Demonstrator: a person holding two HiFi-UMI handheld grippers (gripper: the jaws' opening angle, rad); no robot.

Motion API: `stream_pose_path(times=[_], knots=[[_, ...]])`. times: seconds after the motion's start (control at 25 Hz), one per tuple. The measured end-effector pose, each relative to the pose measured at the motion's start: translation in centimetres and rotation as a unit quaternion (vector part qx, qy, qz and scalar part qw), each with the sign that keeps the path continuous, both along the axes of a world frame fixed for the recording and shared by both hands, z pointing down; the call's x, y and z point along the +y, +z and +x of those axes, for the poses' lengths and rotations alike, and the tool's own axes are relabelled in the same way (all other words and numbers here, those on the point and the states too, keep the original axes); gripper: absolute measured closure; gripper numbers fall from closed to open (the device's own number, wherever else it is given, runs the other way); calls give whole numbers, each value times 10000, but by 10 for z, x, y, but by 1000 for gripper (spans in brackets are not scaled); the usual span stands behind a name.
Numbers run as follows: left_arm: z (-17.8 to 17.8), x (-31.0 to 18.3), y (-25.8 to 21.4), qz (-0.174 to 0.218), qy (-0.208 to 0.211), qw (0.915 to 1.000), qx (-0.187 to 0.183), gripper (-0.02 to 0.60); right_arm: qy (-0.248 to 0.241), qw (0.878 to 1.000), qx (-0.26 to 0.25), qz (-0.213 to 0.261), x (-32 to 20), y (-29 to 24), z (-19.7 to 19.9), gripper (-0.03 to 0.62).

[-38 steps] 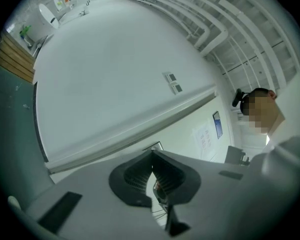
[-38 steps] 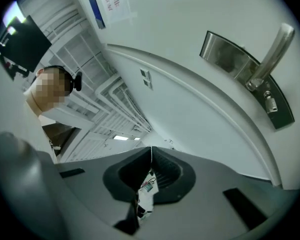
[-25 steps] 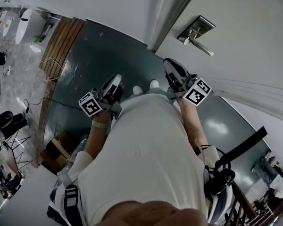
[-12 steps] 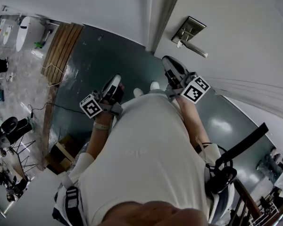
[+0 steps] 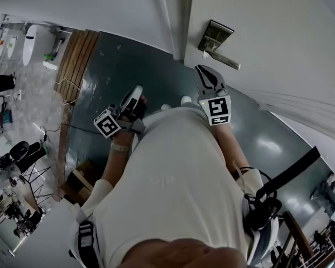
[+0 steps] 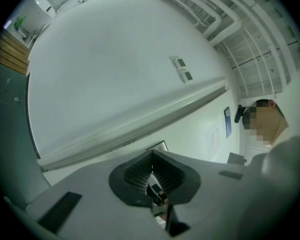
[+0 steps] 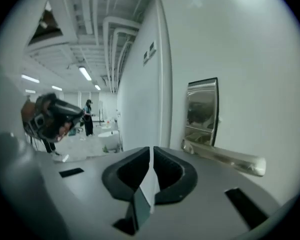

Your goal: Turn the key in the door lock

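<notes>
- Left gripper (image 5: 137, 91): held low on the person's left, above the dark floor (image 5: 117, 54). It pointed level at a bare white wall (image 6: 115, 74). Its jaws lay together, and nothing between them could be called a key.
- Frame (image 5: 177, 21): a pale upright strip dividing the wall from the door, between the two grippers in the head view.
- Right gripper (image 5: 203, 70): raised before the door, near the lever and just beneath it in the head view, and aimed slightly downward. Its jaws were closed tip to tip and held nothing.
- Plate (image 5: 215, 33): a brushed-metal rectangle fixed near the door's edge. The lever (image 5: 225, 62) ran from its lower end towards the right.
- Door (image 5: 279, 43): plain white, with no other fitting in view.
- Key: visible in no view. No keyhole could be made out on the plate, so the lock's exact position was uncertain.
- Step in hand (judged): the approach to the lock hardware, with turning not yet begun.
- Next move (judged): the right gripper, being nearest, would have to find the key at the plate and part its jaws. It would then close squarely on the key's head and roll about the key's axis without pressing on the lever.
</notes>
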State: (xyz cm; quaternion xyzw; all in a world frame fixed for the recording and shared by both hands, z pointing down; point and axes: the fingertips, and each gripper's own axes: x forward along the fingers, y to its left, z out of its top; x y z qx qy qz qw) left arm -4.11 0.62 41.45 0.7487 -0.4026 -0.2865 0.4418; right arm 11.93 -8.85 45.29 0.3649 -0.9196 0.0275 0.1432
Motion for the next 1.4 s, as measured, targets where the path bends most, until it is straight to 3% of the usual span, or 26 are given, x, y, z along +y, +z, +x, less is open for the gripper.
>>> stream_pose_path(times=[0.28, 0.48, 0.68, 0.92, 1.08, 1.4], knots=[[0, -40, -3, 237, 226, 9994, -109, 574, 426, 9849, 1508, 739, -27, 42, 11, 568], [-32, -57, -7, 231, 640, 9976, -85, 574, 932, 9608, 2388, 1056, -43, 56, -9, 552], [-50, -58, 1, 272, 1013, 9944, -91, 574, 1613, 9322, 2990, 1250, -52, 70, -3, 491], [-67, -63, 22, 196, 1262, 9918, -32, 572, 2321, 9050, 3318, 1305, -73, 85, 8, 484], [-71, -62, 28, 215, 1442, 9893, -77, 572, 2528, 8847, 3613, 1514, -81, 90, 9, 484], [-77, -61, 26, 126, 1544, 9879, -79, 574, 3029, 8686, 3632, 1478, -90, 90, 20, 484]])
